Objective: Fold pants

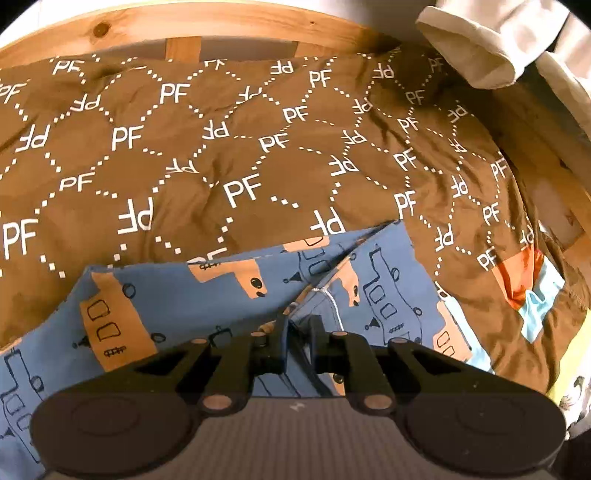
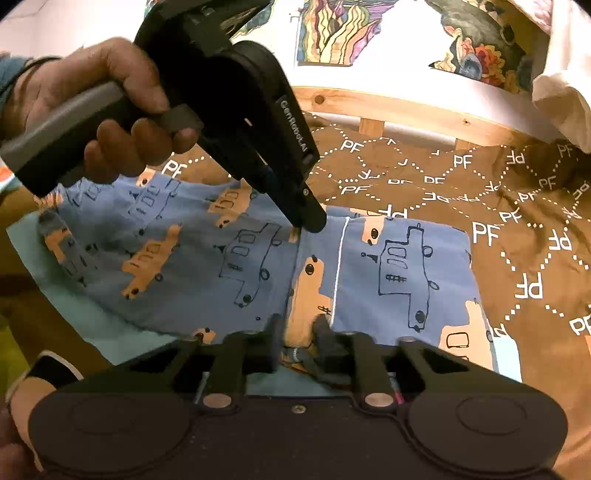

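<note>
The blue pants point(image 2: 192, 266) with orange and outlined truck prints lie flat on the brown bedspread point(image 2: 517, 236). In the left wrist view the pants point(image 1: 207, 299) fill the lower middle. My left gripper point(image 1: 298, 325) is shut on a fold of the pants at their far edge; it also shows from outside in the right wrist view point(image 2: 308, 223), tips down on the cloth. My right gripper point(image 2: 299, 325) is shut on the near edge of the pants by the white cord point(image 2: 341, 266).
A wooden bed frame point(image 1: 229, 22) runs along the far side. A white pillow point(image 1: 476, 48) lies at the far right corner. An orange and light blue cloth point(image 1: 532, 291) lies at the right. A patterned wall hanging point(image 2: 340, 33) is behind the bed.
</note>
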